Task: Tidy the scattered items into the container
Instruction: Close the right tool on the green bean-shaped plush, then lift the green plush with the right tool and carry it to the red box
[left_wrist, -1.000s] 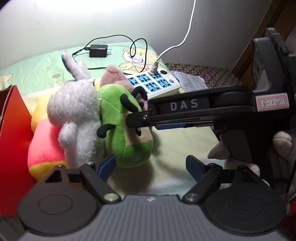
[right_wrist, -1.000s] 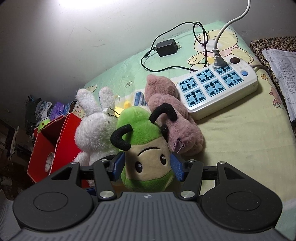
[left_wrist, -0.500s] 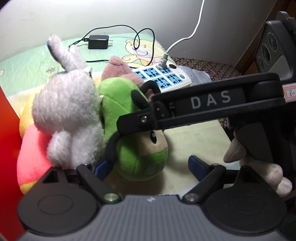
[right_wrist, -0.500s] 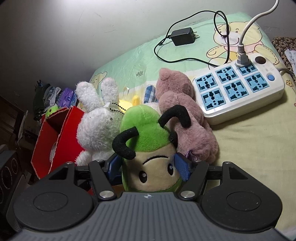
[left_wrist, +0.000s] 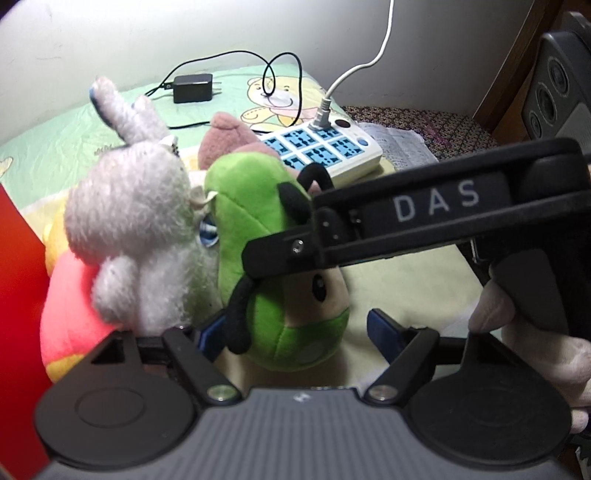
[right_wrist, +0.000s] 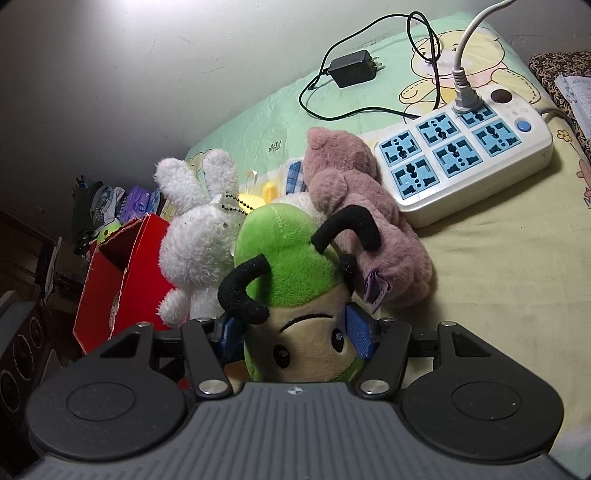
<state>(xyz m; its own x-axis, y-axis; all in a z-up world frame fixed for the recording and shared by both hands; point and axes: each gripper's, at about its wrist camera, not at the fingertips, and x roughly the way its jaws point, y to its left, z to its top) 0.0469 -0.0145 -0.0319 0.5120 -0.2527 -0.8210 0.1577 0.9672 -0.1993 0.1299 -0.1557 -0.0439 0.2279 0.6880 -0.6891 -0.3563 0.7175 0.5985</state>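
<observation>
One green plush toy with black curled antennae and a beige face (right_wrist: 295, 295) sits on the bed, leaning among the other soft toys. The right claw (right_wrist: 291, 332) straddles it at face level, a blue pad against each side of the face, and its jaws are closing on it. The left claw (left_wrist: 295, 332) comes at the same toy from its other side: one blue pad sits by the toy's flank, the other stands clear of it over the sheet, and these jaws are closing too.

Five plush toys can be counted: the green one, one white fluffy rabbit (right_wrist: 199, 243) touching its side, one mauve furry animal (right_wrist: 369, 221) behind it, one pink and yellow cushion-like toy (left_wrist: 70, 314) under the rabbit, and a small yellow one (right_wrist: 269, 190), mostly hidden.

One red cardboard box (right_wrist: 110, 288) stands open just beside the rabbit; its contents cannot be seen.

Farther back lie one white power strip with blue sockets (right_wrist: 465, 155) and one black charger (right_wrist: 351, 68).
</observation>
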